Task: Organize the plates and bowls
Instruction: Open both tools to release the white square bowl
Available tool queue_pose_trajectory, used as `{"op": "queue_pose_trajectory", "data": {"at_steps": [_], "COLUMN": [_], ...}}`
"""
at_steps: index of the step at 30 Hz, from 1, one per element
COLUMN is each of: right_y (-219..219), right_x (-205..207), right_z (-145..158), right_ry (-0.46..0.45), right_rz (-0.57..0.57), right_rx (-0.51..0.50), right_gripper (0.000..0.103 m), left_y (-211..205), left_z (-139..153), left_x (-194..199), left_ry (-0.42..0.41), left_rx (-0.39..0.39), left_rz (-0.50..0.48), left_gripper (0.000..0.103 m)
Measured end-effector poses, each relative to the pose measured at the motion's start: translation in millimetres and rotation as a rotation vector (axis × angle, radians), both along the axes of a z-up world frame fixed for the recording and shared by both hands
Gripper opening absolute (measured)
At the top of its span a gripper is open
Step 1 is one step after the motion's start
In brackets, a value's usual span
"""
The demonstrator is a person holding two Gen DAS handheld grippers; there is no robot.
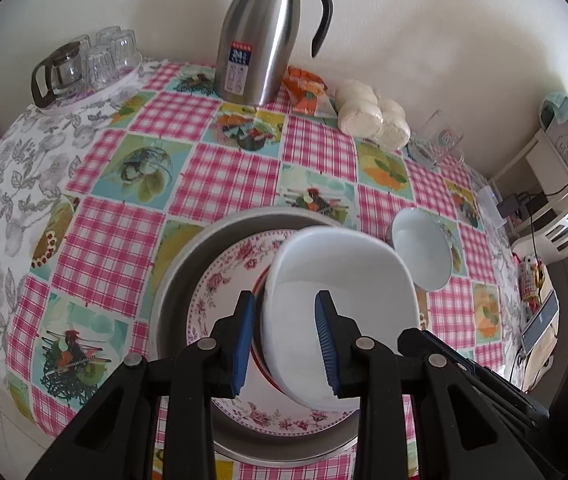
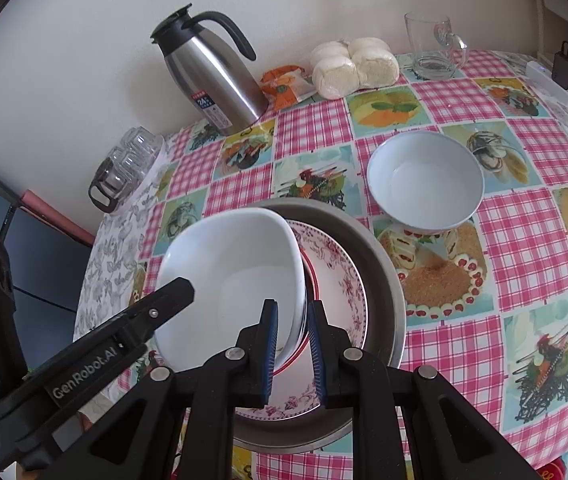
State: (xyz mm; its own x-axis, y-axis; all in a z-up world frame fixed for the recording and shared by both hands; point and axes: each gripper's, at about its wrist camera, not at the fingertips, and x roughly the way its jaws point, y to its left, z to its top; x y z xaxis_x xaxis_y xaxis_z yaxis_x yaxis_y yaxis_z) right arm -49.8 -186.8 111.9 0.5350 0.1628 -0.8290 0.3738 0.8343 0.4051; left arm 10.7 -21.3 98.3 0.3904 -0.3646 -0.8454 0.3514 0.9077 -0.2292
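Pinching square white bowl (image 2: 236, 280) rim, right tool (image 2: 291, 350) narrow; left tool (image 1: 284, 340) wide, straddling opposite rim. Tilted bowl may slip onto floral plate (image 2: 343, 280) below.

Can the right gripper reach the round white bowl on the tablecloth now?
Probably not yet: the right gripper is clamped on the square white bowl's rim. The path to the round white bowl looks unobstructed otherwise.
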Motion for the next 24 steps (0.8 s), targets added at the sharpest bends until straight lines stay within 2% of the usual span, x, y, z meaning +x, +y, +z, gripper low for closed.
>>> {"op": "queue_pose_trajectory", "data": {"at_steps": [4, 6, 7, 9, 11, 12, 14, 19, 24], "right_y": [-2.0, -2.7, -3.2, -3.8, -2.3, -1.4, -0.8, -0.7, -5.5], "right_x": [-3.1, -3.9, -4.0, -3.0, -1.8, -1.5, -0.8, 0.2, 0.2], "right_z": [7.6, 9.3, 9.3, 7.5, 7.3, 7.7, 8.3, 7.9, 5.7], "right_ry": [-0.022, -0.027, -0.025, -0.018, -0.01, -0.009, -0.008, 0.006, 0.013], "right_rz": [-0.01, -0.014, -0.016, -0.013, -0.003, 0.0, 0.003, 0.002, -0.005], "right_rx": [-0.009, -0.017, -0.02, -0.031, -0.058, -0.071, -0.082, -0.135, -0.143], "right_gripper": [0.018, 0.018, 0.018, 0.025, 0.037, 0.041, 0.055, 0.066, 0.079], "left_y": [6.2, 8.0, 8.5, 8.5, 7.8, 7.6, 8.3, 13.3, 18.1], "left_z": [8.3, 10.1, 10.3, 9.2, 7.1, 6.2, 5.6, 7.7, 7.8], "left_x": [-0.2, 0.0, 0.4, 1.2, 2.5, 2.9, 3.2, 4.4, 7.0], "left_ry": [-0.028, -0.038, -0.04, -0.037, -0.03, -0.027, -0.03, -0.056, -0.075], "left_rx": [-0.014, -0.008, -0.006, 0.003, 0.017, 0.023, 0.04, 0.059, 0.083], "left_rz": [0.023, 0.036, 0.041, 0.046, 0.048, 0.052, 0.064, 0.095, 0.122], "left_gripper": [0.032, 0.035, 0.04, 0.048, 0.052, 0.054, 0.067, 0.075, 0.075]}}
